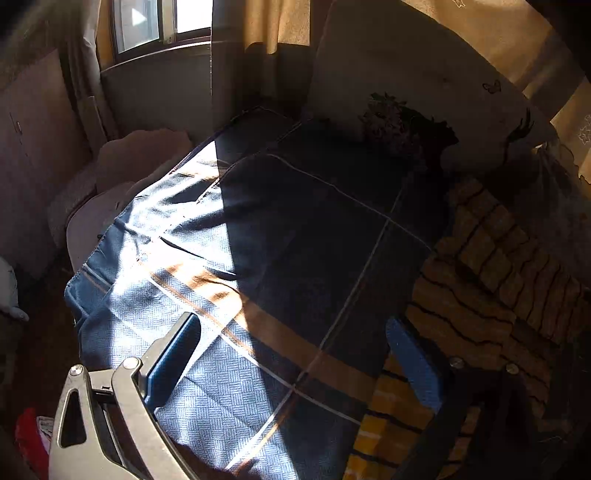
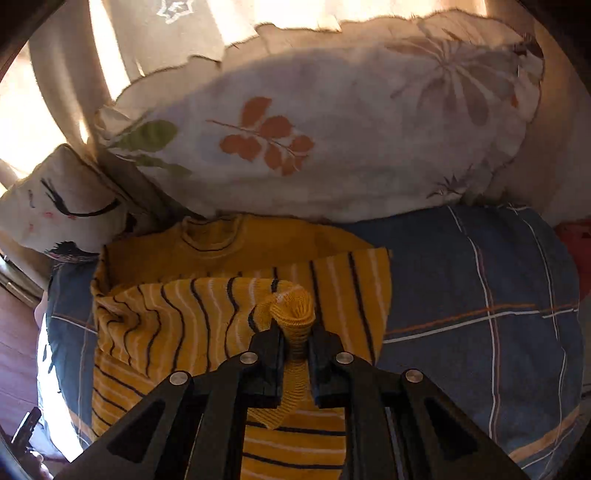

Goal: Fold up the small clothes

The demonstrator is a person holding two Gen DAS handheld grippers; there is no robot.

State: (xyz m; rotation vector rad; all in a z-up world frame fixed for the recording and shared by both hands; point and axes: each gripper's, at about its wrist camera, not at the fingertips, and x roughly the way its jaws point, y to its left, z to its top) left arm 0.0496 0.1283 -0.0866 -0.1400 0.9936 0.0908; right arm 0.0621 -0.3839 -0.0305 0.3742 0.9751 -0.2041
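A mustard-yellow sweater with dark and white stripes (image 2: 155,317) lies on the blue plaid bedsheet (image 2: 480,295), its round neck (image 2: 210,236) toward the pillows. One striped sleeve is drawn across the body. My right gripper (image 2: 295,332) is shut on that sleeve's ribbed cuff (image 2: 293,306), which bunches up above the black fingers. In the left wrist view the same sweater (image 1: 480,288) lies at the right in shadow. My left gripper (image 1: 295,350) is open wide over the bedsheet (image 1: 207,369), with nothing between its blue pads (image 1: 173,354); its right finger is over the sweater's edge.
A large leaf-print pillow (image 2: 314,129) and a smaller pillow with drawn eyelashes (image 2: 62,206) lean behind the sweater, with a curtain (image 2: 74,74) behind them. A padded seat (image 1: 122,173) stands past the bed's far edge under a window (image 1: 162,22). Something red (image 1: 29,435) lies on the floor.
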